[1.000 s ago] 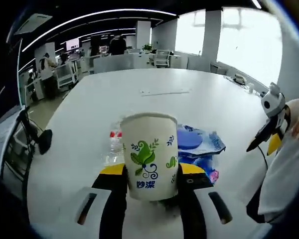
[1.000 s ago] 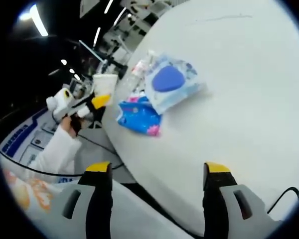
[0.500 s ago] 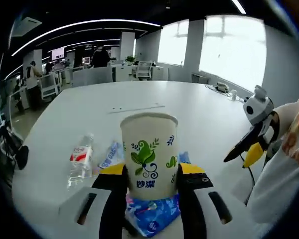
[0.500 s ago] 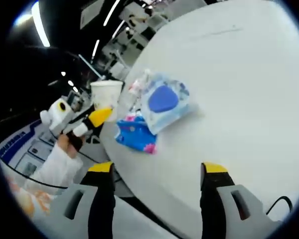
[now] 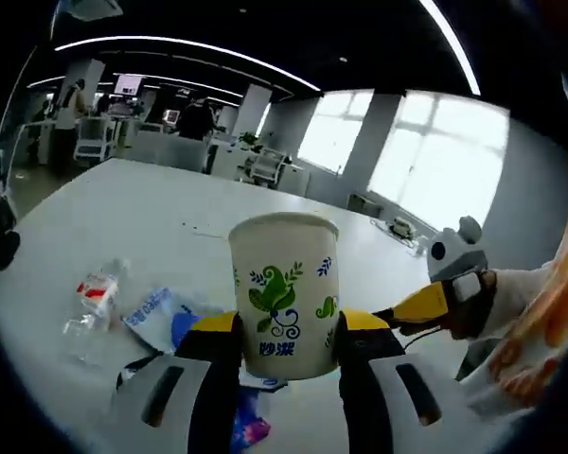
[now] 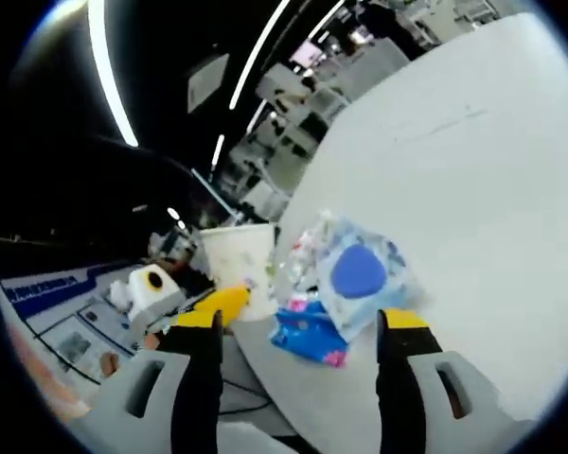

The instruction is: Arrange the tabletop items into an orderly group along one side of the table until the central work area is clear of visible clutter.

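A: Left gripper view first. What's the left gripper (image 5: 286, 342) doing?

B: Jaws closed on the paper cup (image 5: 284, 293), pinching its lower body, cup upright & lifted above the table (image 5: 170, 236). Below & left of it: a clear plastic bottle (image 5: 93, 301) lying on its side, a pale blue packet (image 5: 156, 307) beside it, a darker blue pouch (image 5: 249, 424) poking out between the jaws lower down. The right gripper (image 5: 418, 305) comes in from the right, yellow tip, held in a hand (image 5: 473, 301).

A: How will the cup handle?

B: My guess: light, thin-walled, crushes easily. Low grip w/ gentle squeeze looks right; can't tell if there's anything inside, so keep it level.

A: Right gripper view?

B: The right gripper's (image 6: 303, 326) jaws stand wide apart, nothing between them, hovering off the table's (image 6: 473, 218) edge. Cup (image 6: 239, 267) sits left of centre in the left gripper (image 6: 216, 305). On the table near that edge: the pale packet w/ a blue oval (image 6: 360, 274), the blue pouch (image 6: 308, 331) touching it; the bottle is barely readable behind them.

A: And those?

B: Packets prob. soft, slippery film, so pinch a corner or seam. Bottle's light, may roll; take it across the middle.
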Demonstrator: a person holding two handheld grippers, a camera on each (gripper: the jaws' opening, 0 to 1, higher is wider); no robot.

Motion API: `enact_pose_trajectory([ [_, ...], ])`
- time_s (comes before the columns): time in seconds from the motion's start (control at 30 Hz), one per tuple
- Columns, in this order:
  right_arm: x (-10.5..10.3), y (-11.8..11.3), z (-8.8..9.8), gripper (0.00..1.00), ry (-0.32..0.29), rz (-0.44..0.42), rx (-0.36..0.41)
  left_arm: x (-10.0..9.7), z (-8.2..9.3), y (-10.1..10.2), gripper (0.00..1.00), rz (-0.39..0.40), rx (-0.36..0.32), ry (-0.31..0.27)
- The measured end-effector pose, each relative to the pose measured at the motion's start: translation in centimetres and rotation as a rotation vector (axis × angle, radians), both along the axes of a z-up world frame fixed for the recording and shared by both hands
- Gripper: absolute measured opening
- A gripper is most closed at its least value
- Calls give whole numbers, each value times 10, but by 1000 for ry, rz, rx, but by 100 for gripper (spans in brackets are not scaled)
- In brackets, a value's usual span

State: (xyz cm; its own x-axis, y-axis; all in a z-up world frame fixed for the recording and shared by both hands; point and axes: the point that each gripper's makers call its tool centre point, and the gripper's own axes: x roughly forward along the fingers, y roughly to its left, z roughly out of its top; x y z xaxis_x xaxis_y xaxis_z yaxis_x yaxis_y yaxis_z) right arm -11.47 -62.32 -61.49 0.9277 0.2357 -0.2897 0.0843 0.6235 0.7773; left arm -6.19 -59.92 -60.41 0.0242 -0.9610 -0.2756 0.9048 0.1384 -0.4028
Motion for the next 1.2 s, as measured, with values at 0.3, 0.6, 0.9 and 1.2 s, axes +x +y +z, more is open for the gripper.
enact_pose_trajectory([
  [0.3, 10, -4, 25, 66, -74, 35, 7, -36, 18, -26, 39, -133, -76, -9],
  [0.6, 12, 11, 56, 42, -216, 157, 56, -51, 35, -29, 39, -211, -150, -30],
  [0.9, 13, 14, 57, 37, -211, 197, -78, -51, 37, -21, 41, -258, -115, -146],
  [1.2, 4, -22, 50, 37, -116, 201, -411, -34, 55, -11, 52, -265, -71, -240],
])
